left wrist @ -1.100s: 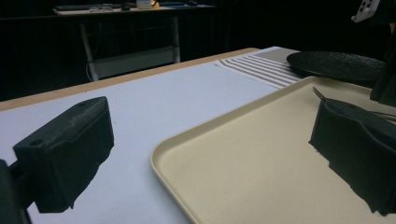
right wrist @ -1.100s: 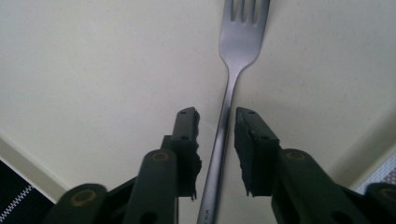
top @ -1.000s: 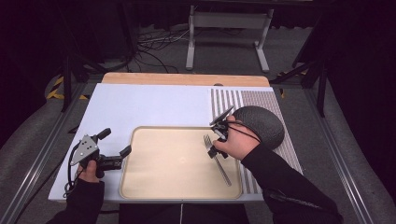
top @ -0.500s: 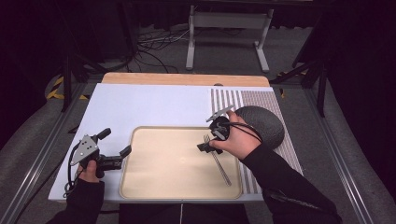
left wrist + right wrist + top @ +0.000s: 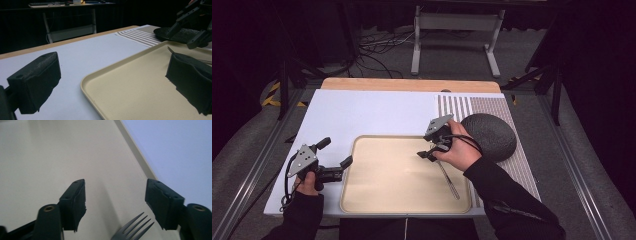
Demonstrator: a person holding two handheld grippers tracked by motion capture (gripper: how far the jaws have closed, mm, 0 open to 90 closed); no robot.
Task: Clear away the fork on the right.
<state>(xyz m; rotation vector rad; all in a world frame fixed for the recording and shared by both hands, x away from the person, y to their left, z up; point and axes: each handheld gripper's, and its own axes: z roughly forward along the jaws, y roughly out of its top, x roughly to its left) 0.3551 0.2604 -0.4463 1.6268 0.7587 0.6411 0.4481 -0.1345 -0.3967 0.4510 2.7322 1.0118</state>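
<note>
A metal fork [image 5: 448, 180] lies on the right side of the beige tray [image 5: 387, 200], handle toward the near edge. My right gripper [image 5: 428, 145] hovers over its head and points left across the tray. Its jaws have just been closing and stand apart. The fork tines [image 5: 135, 228] lie low between them, and neither pad touches the tines. My left gripper [image 5: 334, 151] rests at the tray's left rim with wide jaws and nothing between them. From there the tray rim [image 5: 86, 82], the fork's tines [image 5: 171, 50] and the right gripper [image 5: 192, 27] are in sight.
A dark grey domed object [image 5: 489, 135] sits on a striped mat [image 5: 462, 107] right of the tray, close behind my right hand. A white sheet [image 5: 362, 110] covers the table. A wooden strip [image 5: 412, 85] runs along its far edge. A metal stand [image 5: 452, 30] is beyond.
The right gripper has shifted a little left over the fork's head, and its jaws opened wider and then narrowed. The fork and the left gripper have stayed put.
</note>
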